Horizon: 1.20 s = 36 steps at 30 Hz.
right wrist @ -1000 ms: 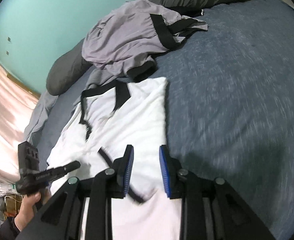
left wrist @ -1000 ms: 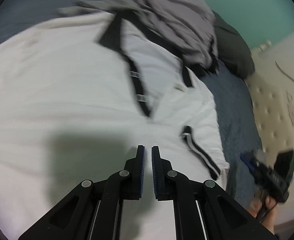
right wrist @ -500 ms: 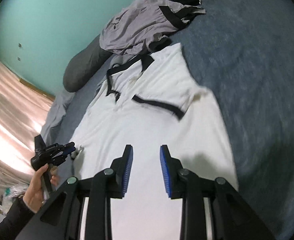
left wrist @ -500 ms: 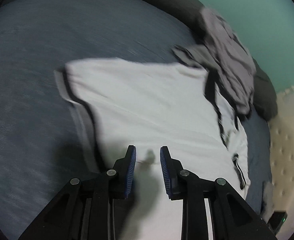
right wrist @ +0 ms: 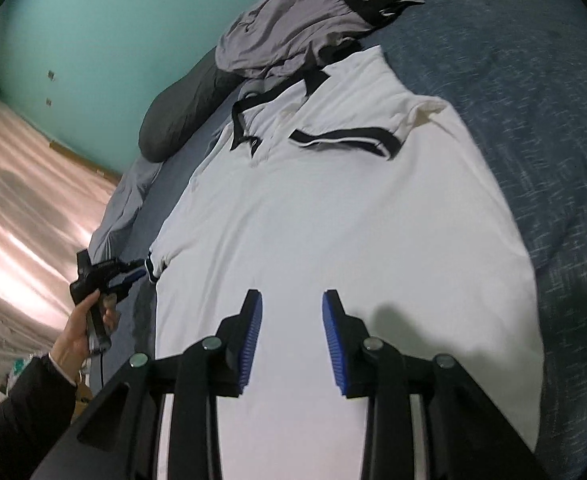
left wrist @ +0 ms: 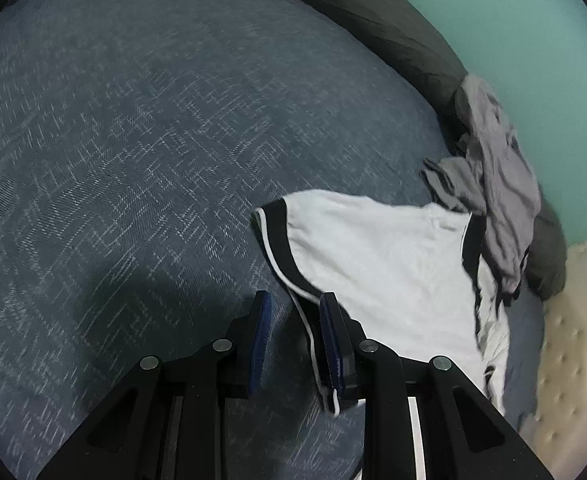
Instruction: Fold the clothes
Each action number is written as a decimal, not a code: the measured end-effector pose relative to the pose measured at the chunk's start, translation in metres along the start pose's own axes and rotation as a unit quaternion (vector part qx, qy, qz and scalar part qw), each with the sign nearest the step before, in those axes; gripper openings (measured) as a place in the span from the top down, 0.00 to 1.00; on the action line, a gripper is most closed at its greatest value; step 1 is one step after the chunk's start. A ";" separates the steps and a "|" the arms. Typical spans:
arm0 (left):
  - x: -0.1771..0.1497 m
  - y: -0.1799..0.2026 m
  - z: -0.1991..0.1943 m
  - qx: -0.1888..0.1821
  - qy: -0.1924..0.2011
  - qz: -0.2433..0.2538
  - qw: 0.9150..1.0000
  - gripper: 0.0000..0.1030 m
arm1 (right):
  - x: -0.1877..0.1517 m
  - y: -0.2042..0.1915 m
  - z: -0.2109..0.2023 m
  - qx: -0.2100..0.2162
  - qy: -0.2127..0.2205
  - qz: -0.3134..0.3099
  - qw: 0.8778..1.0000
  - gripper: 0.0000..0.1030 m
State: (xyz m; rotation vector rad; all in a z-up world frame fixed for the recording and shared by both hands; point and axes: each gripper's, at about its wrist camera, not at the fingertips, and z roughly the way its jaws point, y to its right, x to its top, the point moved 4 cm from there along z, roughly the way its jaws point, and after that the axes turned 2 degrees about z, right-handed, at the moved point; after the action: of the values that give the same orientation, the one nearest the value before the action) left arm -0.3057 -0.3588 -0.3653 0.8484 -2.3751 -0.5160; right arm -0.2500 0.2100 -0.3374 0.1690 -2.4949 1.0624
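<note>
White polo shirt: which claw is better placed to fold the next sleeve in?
Probably left. The left claw is open at the black-trimmed sleeve; the right claw hovers over the white polo shirt body.

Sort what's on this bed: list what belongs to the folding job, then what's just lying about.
Job:
- white shirt with black trim, spread flat
- left claw, open at the sleeve cuff
- right claw, open over the shirt
- grey garment, crumpled, probably next

Lying about:
- dark pillow
- blue bedspread
</note>
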 end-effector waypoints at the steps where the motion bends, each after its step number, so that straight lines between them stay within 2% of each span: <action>1: 0.002 -0.003 0.002 -0.006 0.001 -0.009 1.000 0.68 | -0.001 0.000 0.002 0.000 0.001 -0.001 1.000 0.69; 5: 0.012 -0.012 0.005 -0.018 0.012 -0.031 0.999 0.65 | -0.003 0.006 0.009 0.000 0.001 0.002 1.000 0.69; 16: 0.015 -0.015 0.027 -0.019 0.009 -0.034 0.999 0.67 | -0.005 0.010 0.011 -0.013 0.004 -0.010 1.000 0.69; 17: 0.015 -0.015 0.028 -0.015 0.012 -0.029 0.999 0.70 | -0.005 0.011 0.011 -0.014 0.005 -0.009 1.000 0.69; 21: 0.018 -0.013 0.029 -0.002 0.020 -0.021 1.000 0.94 | -0.004 0.014 0.011 -0.014 0.007 -0.005 1.000 0.68; 24: 0.020 -0.008 0.031 -0.002 0.022 -0.012 1.000 0.96 | -0.004 0.015 0.011 -0.015 0.006 -0.005 1.000 0.68; 29: 0.026 0.011 0.016 -0.001 0.038 0.018 0.999 0.96 | -0.003 0.016 0.010 -0.015 0.008 -0.001 1.000 0.68; 36: 0.029 0.076 -0.006 -0.025 0.053 0.083 0.995 0.96 | -0.001 0.018 0.004 -0.014 0.016 0.006 1.000 0.68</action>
State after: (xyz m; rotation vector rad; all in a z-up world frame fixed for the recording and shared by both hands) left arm -0.3559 -0.3239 -0.3104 0.6330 -2.3012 -0.4487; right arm -0.2556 0.2194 -0.3521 0.1265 -2.4835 1.0257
